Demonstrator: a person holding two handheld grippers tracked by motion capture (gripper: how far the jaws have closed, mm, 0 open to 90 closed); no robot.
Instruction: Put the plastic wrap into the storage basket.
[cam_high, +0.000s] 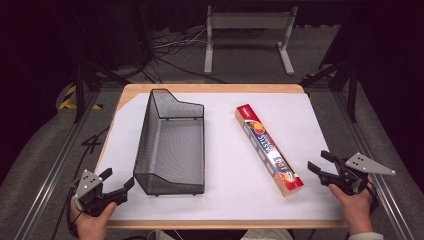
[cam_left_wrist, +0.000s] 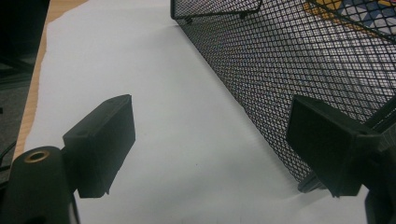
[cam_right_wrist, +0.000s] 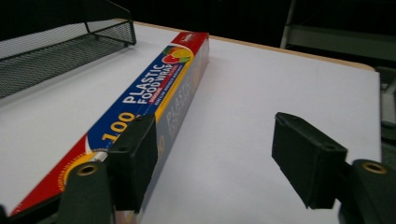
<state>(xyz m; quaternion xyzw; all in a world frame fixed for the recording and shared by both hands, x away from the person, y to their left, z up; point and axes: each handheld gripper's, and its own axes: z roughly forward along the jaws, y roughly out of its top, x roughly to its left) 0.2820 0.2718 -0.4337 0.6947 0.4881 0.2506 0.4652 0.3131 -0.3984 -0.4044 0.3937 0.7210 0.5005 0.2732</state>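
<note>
A black wire-mesh basket (cam_high: 145, 145) stands left of centre on the white sheet (cam_high: 225, 170), with nothing inside it. A long box of plastic food wrap (cam_high: 267, 147) lies slantwise to its right. My left gripper (cam_high: 119, 179) rests at the near left corner, open, just beside the basket's near end. In the left gripper view, that gripper (cam_left_wrist: 210, 130) has bare sheet between its jaws and the mesh wall (cam_left_wrist: 289, 60) behind one of them. My right gripper (cam_high: 320, 161) is open near the box's near end. In the right gripper view, that gripper (cam_right_wrist: 219, 149) has one jaw in front of the box (cam_right_wrist: 154, 88).
The wooden table's edge (cam_high: 210, 88) shows beyond the sheet at the back. A grey metal stand (cam_high: 247, 35) and cables sit on the floor behind the table. Free sheet lies between the basket and the box, and right of the box.
</note>
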